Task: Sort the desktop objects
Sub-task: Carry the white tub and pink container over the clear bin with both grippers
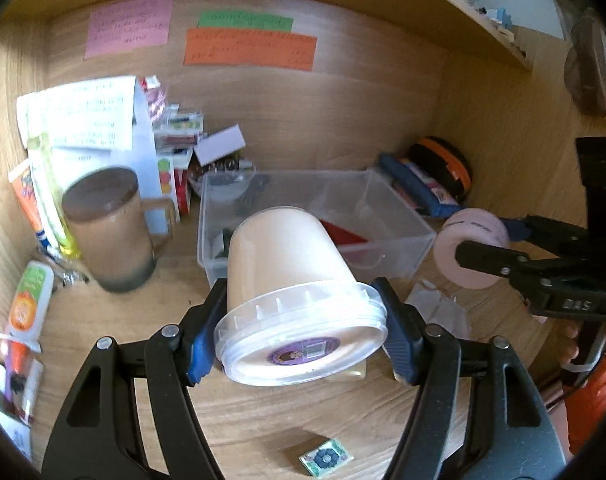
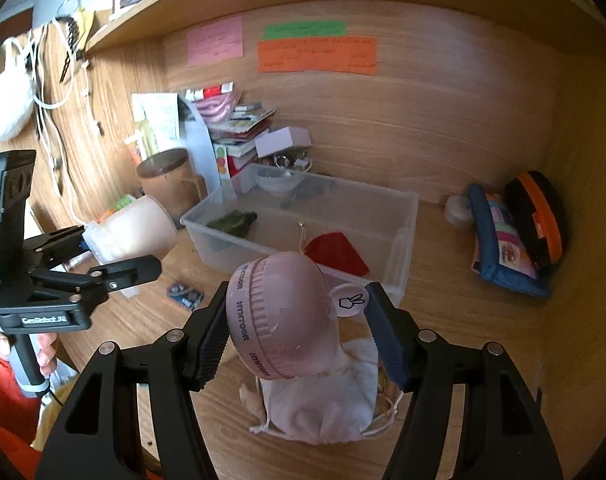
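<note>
Left gripper: jaws clamped on cream tub, blue pads on both sides just under its lid rim; tub tilted, lid toward cam, centre-bottom of left wrist view.
Tub lid: clear plastic, round purple label, text too small to read.
Right gripper: jaws clamped on pink round case, centre of right wrist view; a white tag with a small hand icon sits at its right edge.
Case writing: "HYNTOOR" repeated round the rim.
Clear plastic bin: mid-frame both views, behind both held items; a red item inside.
Wall notes: pink, green, orange, upper frame; handwriting not legible.
Brown lidded mug: left of bin, upright.
Left wrist view only: small patterned packet on desk, bottom centre; orange tubes along left edge.
Right wrist view only: white drawstring bag on desk under the pink case; dark green item in bin; cords and white plush, upper left.
Far right, both views: blue pouch leaning beside black-orange case.
Gripper body: lettering on the left one partly readable, "Gen…AI".
</note>
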Available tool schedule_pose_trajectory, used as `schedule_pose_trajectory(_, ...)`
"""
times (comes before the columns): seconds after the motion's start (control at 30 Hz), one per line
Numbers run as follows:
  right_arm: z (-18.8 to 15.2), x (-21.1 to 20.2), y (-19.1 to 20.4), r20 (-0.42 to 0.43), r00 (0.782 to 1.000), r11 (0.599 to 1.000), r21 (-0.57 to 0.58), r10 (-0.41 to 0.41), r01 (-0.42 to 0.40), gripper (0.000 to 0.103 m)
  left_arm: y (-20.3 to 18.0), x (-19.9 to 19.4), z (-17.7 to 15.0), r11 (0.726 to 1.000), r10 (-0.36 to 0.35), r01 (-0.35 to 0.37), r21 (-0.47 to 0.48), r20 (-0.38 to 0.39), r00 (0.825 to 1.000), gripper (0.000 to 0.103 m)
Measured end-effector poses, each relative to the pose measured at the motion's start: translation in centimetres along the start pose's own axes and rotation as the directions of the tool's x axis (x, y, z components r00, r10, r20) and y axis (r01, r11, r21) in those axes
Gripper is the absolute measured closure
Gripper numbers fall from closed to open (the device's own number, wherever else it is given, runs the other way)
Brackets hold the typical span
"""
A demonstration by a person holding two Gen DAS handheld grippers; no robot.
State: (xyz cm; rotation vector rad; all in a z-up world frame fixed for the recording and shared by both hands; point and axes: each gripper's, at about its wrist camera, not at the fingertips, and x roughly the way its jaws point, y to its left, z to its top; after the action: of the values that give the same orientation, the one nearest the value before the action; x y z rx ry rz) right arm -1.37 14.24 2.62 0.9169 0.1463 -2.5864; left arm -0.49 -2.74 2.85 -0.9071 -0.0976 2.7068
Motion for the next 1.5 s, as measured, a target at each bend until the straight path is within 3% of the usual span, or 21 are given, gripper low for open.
schedule_pose_trajectory(0.17, 1.4, 1.1, -1.1, -0.015, 1.0, 1.0, 0.01, 0.006, -0.006, 0.042, 1.3, 0.7, 2.0, 0.997, -0.077, 0.077, -0.016, -0.03, 0.997, 0.034)
schedule_pose_trajectory(0.5, 4.4, 3.3, -3.2, -0.009, 1.0, 1.0, 0.014, -0.012, 0.012, 0.042, 2.3, 3.5, 5.7, 0.999, -0.038, 0.038, 0.013, -0.035, 0.999, 0.034)
schedule_pose_trajectory(1.1, 6.0, 11.5, -5.6, -0.129, 0.992, 1.0, -0.008, -0.008, 0.007, 0.042, 3.9, 12.2, 7.8, 0.998, -0.066, 0.067, 0.002, -0.147, 0.987, 0.034)
schedule_pose_trajectory(1.5, 5.6, 15.8, -5.3, -0.216, 0.975, 0.993, -0.118, -0.043, 0.018, 0.042, 3.0, 16.1, 7.1, 0.996, -0.065, 0.078, 0.049, -0.228, 0.972, 0.034)
